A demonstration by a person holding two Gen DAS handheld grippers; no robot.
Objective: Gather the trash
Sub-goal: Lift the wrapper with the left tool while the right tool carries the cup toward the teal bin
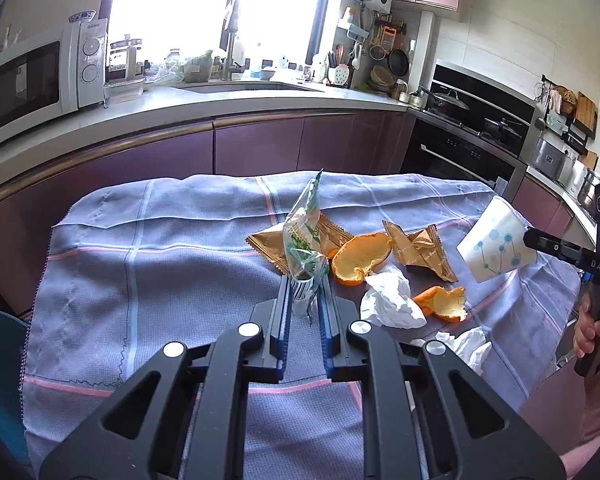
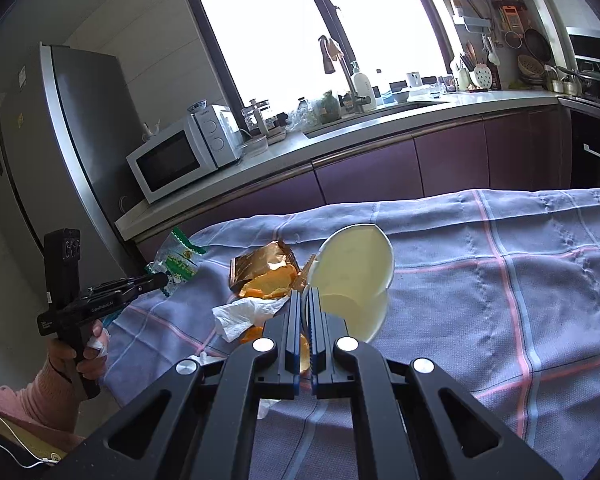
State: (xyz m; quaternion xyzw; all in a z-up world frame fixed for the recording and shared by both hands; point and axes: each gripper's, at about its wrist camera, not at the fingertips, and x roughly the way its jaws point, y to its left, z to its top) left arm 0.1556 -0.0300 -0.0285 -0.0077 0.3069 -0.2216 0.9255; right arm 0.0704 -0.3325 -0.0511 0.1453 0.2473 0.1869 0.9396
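My left gripper (image 1: 305, 284) is shut on a clear green-printed plastic wrapper (image 1: 302, 240) and holds it upright above the cloth; it also shows in the right wrist view (image 2: 176, 266). My right gripper (image 2: 306, 300) is shut on the rim of a white paper cup (image 2: 356, 272), tilted with its mouth toward the camera; the cup with blue dots shows at the right of the left wrist view (image 1: 496, 246). On the cloth lie orange peels (image 1: 360, 258), gold wrappers (image 1: 420, 252) and crumpled tissues (image 1: 392, 300).
A blue-grey checked cloth (image 1: 160, 272) covers the table. Behind it run purple cabinets and a counter with a microwave (image 1: 32, 80), a sink (image 1: 252, 87) and an oven (image 1: 460, 152). A fridge (image 2: 52, 152) stands at the left of the right wrist view.
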